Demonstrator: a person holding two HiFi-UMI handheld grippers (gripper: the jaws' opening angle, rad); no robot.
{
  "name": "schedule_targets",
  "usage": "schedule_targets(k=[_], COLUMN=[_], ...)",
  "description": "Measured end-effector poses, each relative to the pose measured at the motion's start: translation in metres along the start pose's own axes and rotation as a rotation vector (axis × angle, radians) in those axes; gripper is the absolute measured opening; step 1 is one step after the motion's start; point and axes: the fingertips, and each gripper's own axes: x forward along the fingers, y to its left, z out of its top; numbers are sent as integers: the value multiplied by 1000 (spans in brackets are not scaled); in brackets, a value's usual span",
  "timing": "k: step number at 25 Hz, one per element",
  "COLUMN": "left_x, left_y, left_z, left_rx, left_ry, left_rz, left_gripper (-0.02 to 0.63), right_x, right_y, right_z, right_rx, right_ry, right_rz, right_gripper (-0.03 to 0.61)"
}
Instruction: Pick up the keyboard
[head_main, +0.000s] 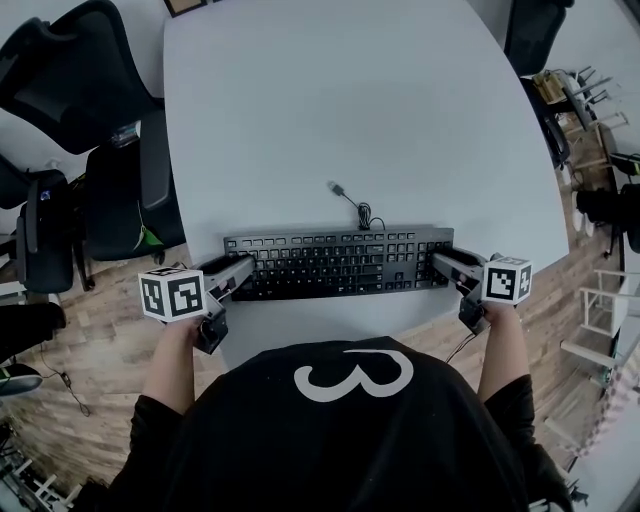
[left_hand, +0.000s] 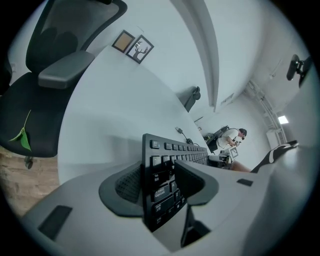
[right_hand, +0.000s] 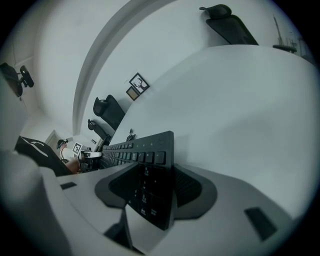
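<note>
Keyboard: a black full-size keyboard (head_main: 338, 263) lies flat on the white table (head_main: 350, 120), close to the edge nearest the person. Its long side runs left to right.
Cable: a thin cable (head_main: 352, 203) leads from the rear edge toward the table's middle and ends in a loose plug, so nothing tethers the keyboard.
Left gripper: the left gripper (head_main: 235, 275) is clenched on the keyboard's left end. In the left gripper view one of its pads (left_hand: 127, 185) sits behind the rear edge and the other bears on the key rows.
Right gripper: the right gripper (head_main: 450, 262) grasps the right end. The number-pad corner stands between its pads (right_hand: 187, 187), which bear on it from both sides.
Step in hand: the grasp looks made at both ends. The lift seems not yet begun, since the keyboard appears to rest on the table.
Next move: it calls for raising both ends together and level, with the squeeze held. Uneven lifting could twist the keyboard or let one end slip, and the cable should simply trail.
Writing on keys: the left-end legends probably read Tab, Caps Lock and Shift, but they are too blurred to be sure.
Other marks: a large white figure 3 (head_main: 352, 378) shows on the person's black top.
Brand: none can be read.
</note>
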Motion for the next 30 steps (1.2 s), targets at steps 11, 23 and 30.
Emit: schedule_targets(k=[11,23,30], left_x=[0,1,-6], left_y=[1,0,-6], left_z=[1,6,11], left_rx=[-5,-8,43], left_ry=[-41,-82,-158], left_rz=[33,73,72], left_gripper=[196,198,198], right_x=[1,0,-3], right_y=[-10,1,5], right_z=[0,1,5], right_rx=[12,43,5], right_ry=[-37,-51,-121], right_rz=[-57,-35,1], right_gripper=[199,196,190])
